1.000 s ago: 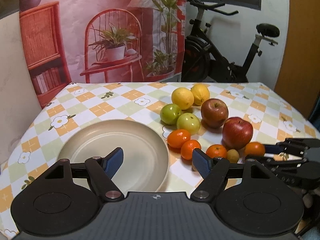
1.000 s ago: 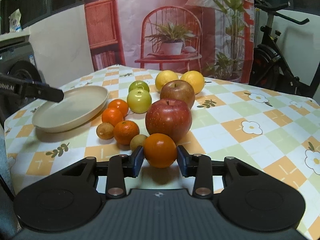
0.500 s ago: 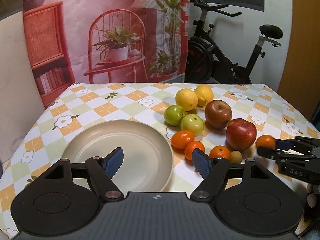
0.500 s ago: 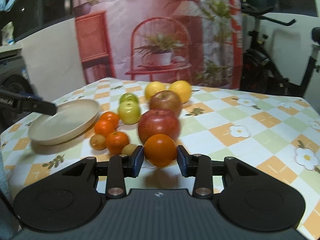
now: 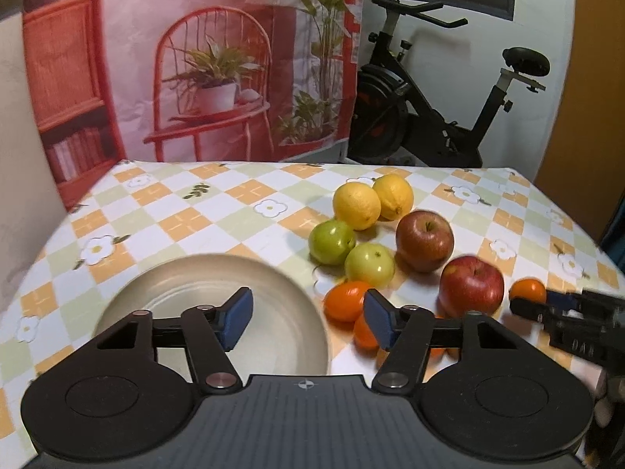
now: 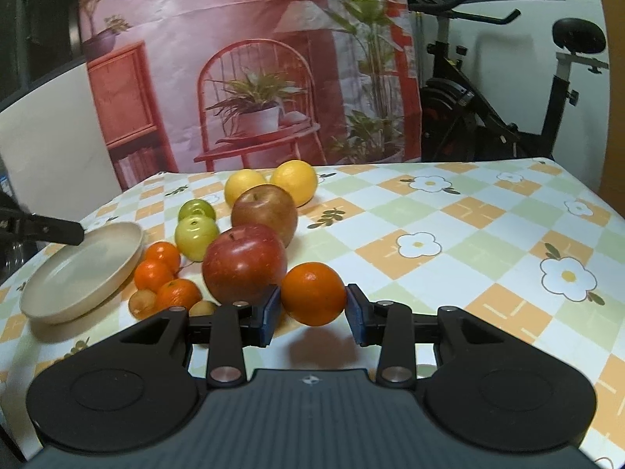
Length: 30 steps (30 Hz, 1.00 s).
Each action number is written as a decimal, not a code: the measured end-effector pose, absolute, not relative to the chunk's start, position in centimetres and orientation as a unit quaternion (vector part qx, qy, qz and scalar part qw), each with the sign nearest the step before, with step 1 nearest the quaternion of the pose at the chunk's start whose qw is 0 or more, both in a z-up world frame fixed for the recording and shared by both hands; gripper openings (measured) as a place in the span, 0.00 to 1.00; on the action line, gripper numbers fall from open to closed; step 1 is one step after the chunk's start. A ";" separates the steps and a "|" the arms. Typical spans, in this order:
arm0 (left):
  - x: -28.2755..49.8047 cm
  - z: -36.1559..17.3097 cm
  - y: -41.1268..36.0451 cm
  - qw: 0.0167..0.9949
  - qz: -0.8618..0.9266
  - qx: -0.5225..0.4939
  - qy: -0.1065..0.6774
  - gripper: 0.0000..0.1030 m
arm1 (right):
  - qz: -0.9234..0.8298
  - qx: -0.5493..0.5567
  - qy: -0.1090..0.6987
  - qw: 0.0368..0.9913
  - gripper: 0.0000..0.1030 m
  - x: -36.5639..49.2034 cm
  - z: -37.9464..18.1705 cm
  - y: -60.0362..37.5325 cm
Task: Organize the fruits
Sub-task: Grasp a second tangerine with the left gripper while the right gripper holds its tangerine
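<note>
My right gripper (image 6: 313, 310) is shut on an orange (image 6: 313, 293) and holds it above the checked tablecloth, its shadow below it. It also shows in the left wrist view (image 5: 527, 291), right of a red apple (image 5: 471, 286). My left gripper (image 5: 308, 318) is open and empty over the right part of the beige plate (image 5: 164, 293). On the table lie two lemons (image 5: 356, 206), two green apples (image 5: 332, 241), a darker red apple (image 5: 424, 240) and several small oranges (image 5: 345, 300). The plate (image 6: 84, 265) is empty.
The table's edges (image 6: 586, 187) run close at right and far side. An exercise bike (image 5: 449, 117) and a printed backdrop (image 5: 195, 58) stand behind the table. Two small brownish fruits (image 6: 142, 301) lie by the oranges.
My right gripper has lifted the orange off the table and swung right. My left gripper has risen a little over the plate, still open.
</note>
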State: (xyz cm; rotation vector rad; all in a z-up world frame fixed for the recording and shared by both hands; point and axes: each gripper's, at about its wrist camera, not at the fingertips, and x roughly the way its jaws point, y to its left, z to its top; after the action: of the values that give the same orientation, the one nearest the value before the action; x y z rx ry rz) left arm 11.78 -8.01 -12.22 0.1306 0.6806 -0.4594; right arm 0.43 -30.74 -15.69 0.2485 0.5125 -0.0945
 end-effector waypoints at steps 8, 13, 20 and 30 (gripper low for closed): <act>16.7 -13.4 -10.6 0.876 -0.273 0.025 0.397 0.57 | -0.051 0.142 0.248 0.957 0.38 0.4 -15.7 -31.4; 18.7 -14.4 -11.4 0.866 -0.265 0.001 0.425 0.53 | -0.049 0.150 0.246 0.956 0.38 0.3 -15.7 -31.6; 18.9 -15.6 -12.9 0.859 -0.274 0.041 0.431 0.53 | -0.044 0.153 0.244 0.957 0.38 0.2 -15.6 -31.7; 18.0 -16.3 -12.9 0.855 -0.283 0.084 0.426 0.51 | -0.041 0.155 0.244 0.956 0.38 0.3 -15.6 -31.7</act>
State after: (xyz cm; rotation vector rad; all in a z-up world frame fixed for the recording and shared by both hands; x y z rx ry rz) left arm 17.99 -12.86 -16.31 0.1760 0.8951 -0.5951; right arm 0.33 -31.68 -15.65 0.3145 0.4959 -0.0834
